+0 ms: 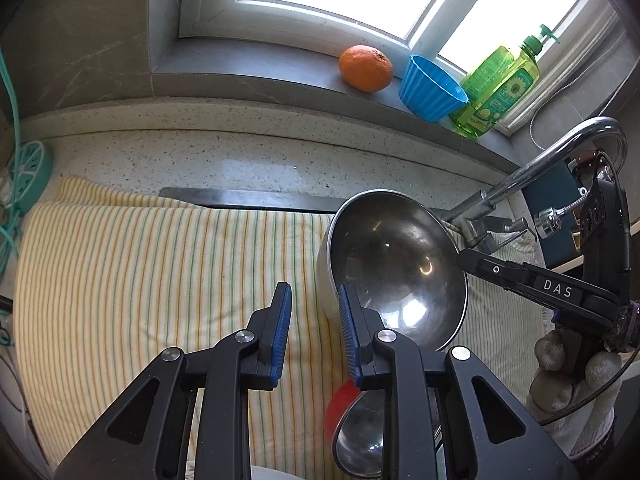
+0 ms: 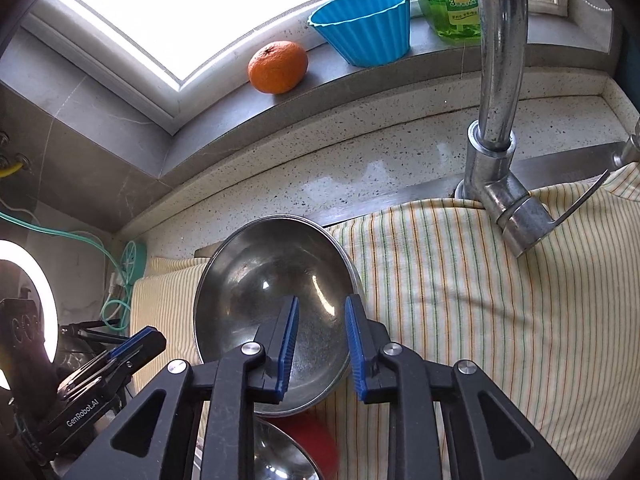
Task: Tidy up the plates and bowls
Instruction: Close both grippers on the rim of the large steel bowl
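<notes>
A large steel bowl sits on the striped cloth. My right gripper straddles its right rim, with the left finger over the inside and the right pad at the outer wall; a gap shows between the pads. In the left wrist view its tip meets that rim. My left gripper hovers at the bowl's left wall, jaws apart and nothing pressed. Close under the cameras lie a smaller steel bowl and something red, partly hidden.
A chrome faucet arches over the cloth on the right. On the window sill stand an orange, a blue ribbed cup and a green soap bottle. Teal cable hangs left. A gloved hand holds the right gripper.
</notes>
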{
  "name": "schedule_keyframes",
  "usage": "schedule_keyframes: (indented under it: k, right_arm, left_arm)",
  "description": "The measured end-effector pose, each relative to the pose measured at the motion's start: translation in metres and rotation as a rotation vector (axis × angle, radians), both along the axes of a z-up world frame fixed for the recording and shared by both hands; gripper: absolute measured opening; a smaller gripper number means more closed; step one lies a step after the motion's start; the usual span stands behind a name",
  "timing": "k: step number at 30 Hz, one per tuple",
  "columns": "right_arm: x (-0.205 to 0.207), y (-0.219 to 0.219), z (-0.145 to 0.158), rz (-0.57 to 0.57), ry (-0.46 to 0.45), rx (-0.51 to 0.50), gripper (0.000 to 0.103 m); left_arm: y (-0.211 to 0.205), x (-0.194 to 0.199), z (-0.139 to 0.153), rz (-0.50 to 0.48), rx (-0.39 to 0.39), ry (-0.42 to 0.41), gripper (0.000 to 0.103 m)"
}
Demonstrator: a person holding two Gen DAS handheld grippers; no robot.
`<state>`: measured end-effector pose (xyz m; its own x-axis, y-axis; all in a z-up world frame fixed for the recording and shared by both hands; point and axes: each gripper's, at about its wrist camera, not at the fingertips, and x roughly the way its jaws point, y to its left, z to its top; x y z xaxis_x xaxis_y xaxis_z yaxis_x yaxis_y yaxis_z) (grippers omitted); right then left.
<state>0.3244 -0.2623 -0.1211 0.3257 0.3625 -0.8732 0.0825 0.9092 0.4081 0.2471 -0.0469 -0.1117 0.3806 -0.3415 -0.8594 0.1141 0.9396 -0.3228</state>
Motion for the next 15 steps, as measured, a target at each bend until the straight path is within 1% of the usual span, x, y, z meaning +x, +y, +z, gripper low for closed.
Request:
schedule_keyframes:
  k: [5, 12, 15]
  right_arm:
    - [0.003, -0.001, -0.004, 0.002, 0.005, 0.002, 0.018]
    - [0.003, -0.007, -0.002, -0.007, -0.007, 0.002, 0.017]
    - [0.004, -0.007, -0.004, -0.003, 0.001, -0.015, 0.017]
  left_arm:
    - [-0.005, 0.005, -0.006, -0.008, 0.001, 0.014, 0.023]
    - [-0.010, 0.011, -0.012, -0.012, 0.001, 0.024, 0.023]
    - [-0.012, 0.013, -0.015, -0.014, 0.010, 0.026, 0.023]
